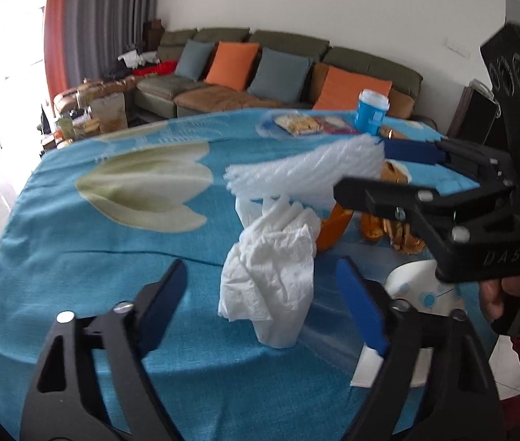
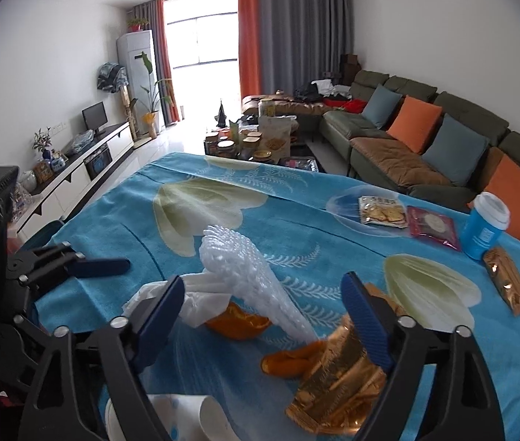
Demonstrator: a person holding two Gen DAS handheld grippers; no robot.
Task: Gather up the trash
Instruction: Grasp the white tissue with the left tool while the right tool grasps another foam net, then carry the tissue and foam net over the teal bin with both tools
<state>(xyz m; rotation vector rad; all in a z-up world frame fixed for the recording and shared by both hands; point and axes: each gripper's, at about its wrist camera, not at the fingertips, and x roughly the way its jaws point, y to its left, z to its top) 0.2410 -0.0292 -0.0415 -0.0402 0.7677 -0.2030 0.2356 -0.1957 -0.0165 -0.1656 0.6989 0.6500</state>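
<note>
On the near part of the desk [image 2: 296,220], covered in a blue floral cloth, the trash sits in one loose cluster, none of it collected yet as far as can be seen. Crumpled white tissue [image 1: 271,268] stands between the spread fingers of the left gripper [image 1: 265,290], not pinched, jaws wide apart with the tissue in the gap. White foam netting [image 1: 307,176] lies just behind the tissue; the right gripper [image 2: 263,312] comes in from the right side, also spread, fingers either side of the netting, no clear contact. Orange peel [image 2: 239,321] lies under and beside the netting, a second peel piece next to a gold crinkled wrapper [image 2: 337,382] near the right gripper's right finger. Paper cup [image 2: 186,419] with blue dots lies tipped at the near edge; likely trash too.

Toward the far right corner of the desk: blue cup with white lid [image 2: 486,226], a second gold wrapper [image 2: 506,283], cracker packet [image 2: 383,211] on a clear plate and a red packet [image 2: 432,226] — can't tell whether these count as trash.

No bin or bag in view. Judgement: task at early stage, first grasp about to happen, probably tissue by the left and netting by the right. Everything remains: tissue, netting, peels, wrappers, cup.
</note>
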